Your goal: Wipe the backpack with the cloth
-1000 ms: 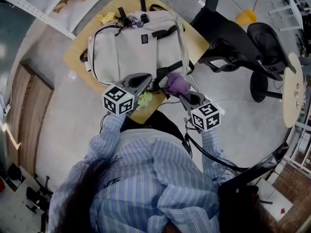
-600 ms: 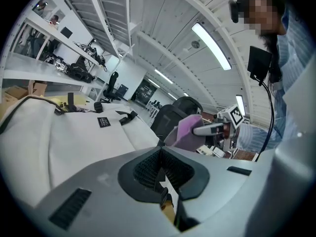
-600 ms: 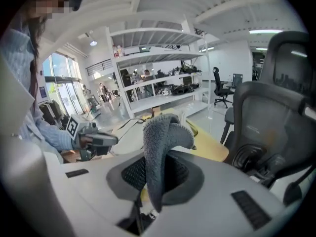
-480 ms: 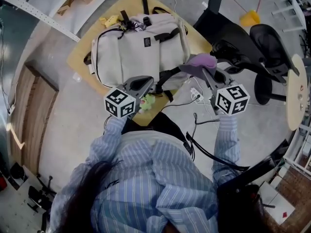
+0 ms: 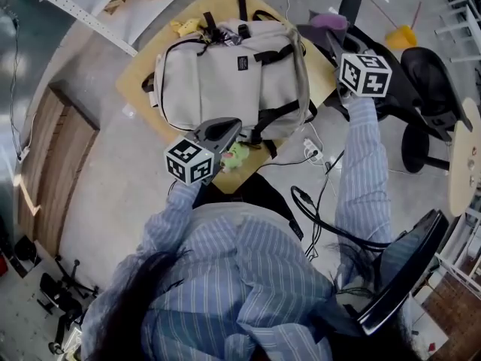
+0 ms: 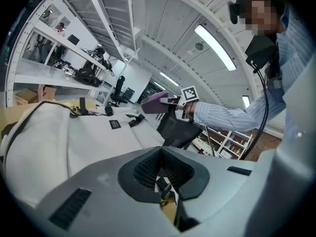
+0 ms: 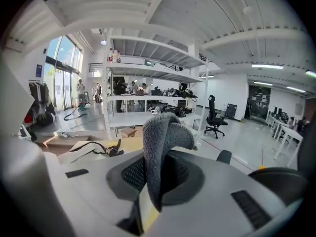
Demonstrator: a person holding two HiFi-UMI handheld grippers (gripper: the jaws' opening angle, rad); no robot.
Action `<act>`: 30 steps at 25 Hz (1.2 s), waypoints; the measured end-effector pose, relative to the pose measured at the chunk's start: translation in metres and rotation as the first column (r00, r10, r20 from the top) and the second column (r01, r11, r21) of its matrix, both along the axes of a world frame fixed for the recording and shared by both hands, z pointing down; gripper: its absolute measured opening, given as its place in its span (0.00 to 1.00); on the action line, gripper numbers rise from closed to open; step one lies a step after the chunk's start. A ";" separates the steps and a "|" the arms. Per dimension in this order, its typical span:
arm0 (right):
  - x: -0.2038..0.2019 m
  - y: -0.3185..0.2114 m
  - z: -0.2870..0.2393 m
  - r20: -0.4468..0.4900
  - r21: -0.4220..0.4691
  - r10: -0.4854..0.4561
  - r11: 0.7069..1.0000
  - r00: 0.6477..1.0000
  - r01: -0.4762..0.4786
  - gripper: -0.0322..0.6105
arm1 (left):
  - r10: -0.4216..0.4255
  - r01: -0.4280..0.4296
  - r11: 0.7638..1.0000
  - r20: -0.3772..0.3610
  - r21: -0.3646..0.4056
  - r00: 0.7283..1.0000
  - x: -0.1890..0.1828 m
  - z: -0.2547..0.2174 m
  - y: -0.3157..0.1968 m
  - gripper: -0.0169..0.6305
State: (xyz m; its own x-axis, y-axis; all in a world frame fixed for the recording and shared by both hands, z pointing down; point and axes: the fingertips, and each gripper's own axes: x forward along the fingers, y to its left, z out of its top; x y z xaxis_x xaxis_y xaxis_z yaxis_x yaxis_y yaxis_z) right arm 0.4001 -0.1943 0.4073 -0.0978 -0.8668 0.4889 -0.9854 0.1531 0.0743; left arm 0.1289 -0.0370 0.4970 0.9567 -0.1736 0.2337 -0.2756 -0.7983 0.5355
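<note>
Purple cloth (image 5: 328, 21), pinched in my right gripper (image 7: 157, 177), hovers by the table's (image 5: 139, 89) far-right corner. Left gripper (image 5: 225, 130) closed; I judge the backpack (image 5: 225, 74) not yet wiped.

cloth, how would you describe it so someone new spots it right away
On the tan table lies a pale grey backpack. Past its far right corner, the right gripper holds up the cloth: a fuzzy purple wad, the only purple thing there.
</note>
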 end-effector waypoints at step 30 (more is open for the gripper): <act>-0.090 0.256 0.125 0.288 -0.234 -0.025 0.968 0.957 0.096 0.11 | -0.053 0.053 0.999 0.017 0.002 0.998 0.016 0.005 0.079 0.03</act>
State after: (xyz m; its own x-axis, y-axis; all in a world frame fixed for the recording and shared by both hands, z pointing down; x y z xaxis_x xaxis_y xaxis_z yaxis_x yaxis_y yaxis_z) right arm 0.3099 0.0621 0.5323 -0.3099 -0.7134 0.6285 -0.9490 0.1918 -0.2501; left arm 0.1453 0.0416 0.5019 0.9420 -0.2241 0.2496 -0.3266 -0.7830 0.5294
